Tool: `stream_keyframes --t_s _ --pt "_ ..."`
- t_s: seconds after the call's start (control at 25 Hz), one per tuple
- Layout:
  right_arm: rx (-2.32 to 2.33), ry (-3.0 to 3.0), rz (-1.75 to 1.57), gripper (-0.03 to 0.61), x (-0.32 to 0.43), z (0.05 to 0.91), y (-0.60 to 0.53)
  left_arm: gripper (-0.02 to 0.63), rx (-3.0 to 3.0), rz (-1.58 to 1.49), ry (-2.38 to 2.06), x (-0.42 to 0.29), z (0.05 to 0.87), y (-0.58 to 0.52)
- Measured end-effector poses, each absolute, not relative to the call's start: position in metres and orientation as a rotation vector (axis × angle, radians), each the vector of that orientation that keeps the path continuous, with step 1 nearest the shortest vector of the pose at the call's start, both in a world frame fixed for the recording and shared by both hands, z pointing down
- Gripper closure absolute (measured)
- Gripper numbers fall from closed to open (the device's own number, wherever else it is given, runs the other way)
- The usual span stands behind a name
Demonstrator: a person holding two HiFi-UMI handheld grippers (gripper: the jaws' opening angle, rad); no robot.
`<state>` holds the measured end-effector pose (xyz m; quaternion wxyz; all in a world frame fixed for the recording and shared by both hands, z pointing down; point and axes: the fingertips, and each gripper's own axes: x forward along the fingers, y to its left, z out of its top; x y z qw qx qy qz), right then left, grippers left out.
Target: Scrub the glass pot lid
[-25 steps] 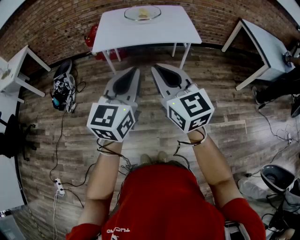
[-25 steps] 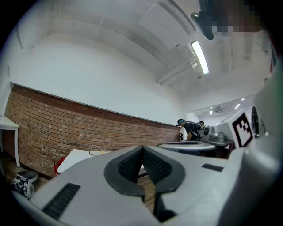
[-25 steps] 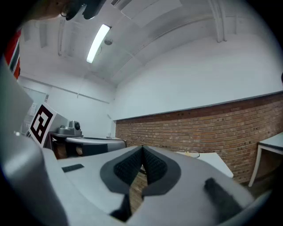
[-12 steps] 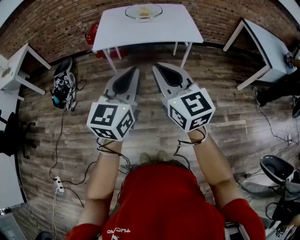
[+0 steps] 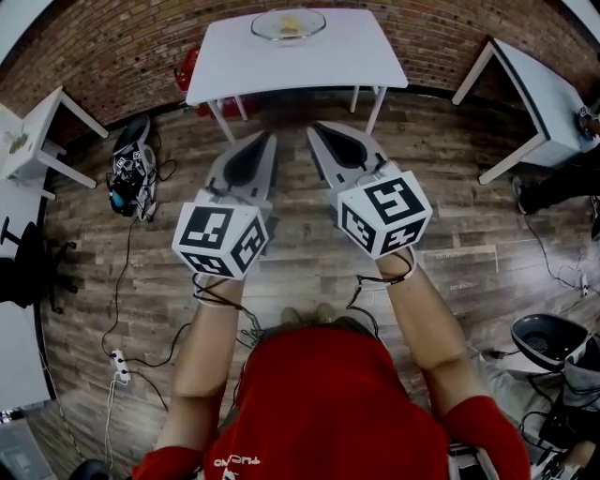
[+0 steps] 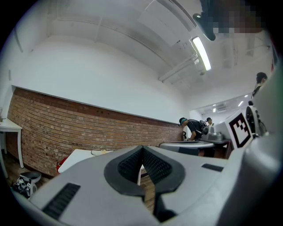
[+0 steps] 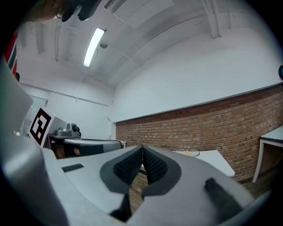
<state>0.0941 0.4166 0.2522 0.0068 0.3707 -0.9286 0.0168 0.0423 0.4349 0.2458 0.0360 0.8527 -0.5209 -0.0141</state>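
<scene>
Matt plastic, clear glass, rough brick, grainy wood

We see the left gripper (image 5: 266, 144) and the right gripper (image 5: 318, 133) in smooth, matt grey plastic, their pads (image 6: 154, 167) black, finely ribbed and rubbery-looking; the far table (image 5: 356, 58) has a smooth white top with a faint sheen, and the glass pot lid (image 5: 287, 24) on it is clear and glossy; the wall (image 5: 103, 56) is rough red brick, the floor (image 5: 309, 277) worn, grainy wood planks, the near shirt (image 5: 328, 403) soft red cloth

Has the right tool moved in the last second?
Yes, slightly. In the head view the right tool has edged forward, closing a little of the floor gap to the white table ahead.
</scene>
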Motion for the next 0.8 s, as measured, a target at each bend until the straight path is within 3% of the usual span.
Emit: stream_keyframes --t_s 0.8 --pt "1.116 -2.916 0.053 0.549 0.127 0.255 0.389 0.597 2.586 -0.037 -1.661 0.071 0.247 0.405"
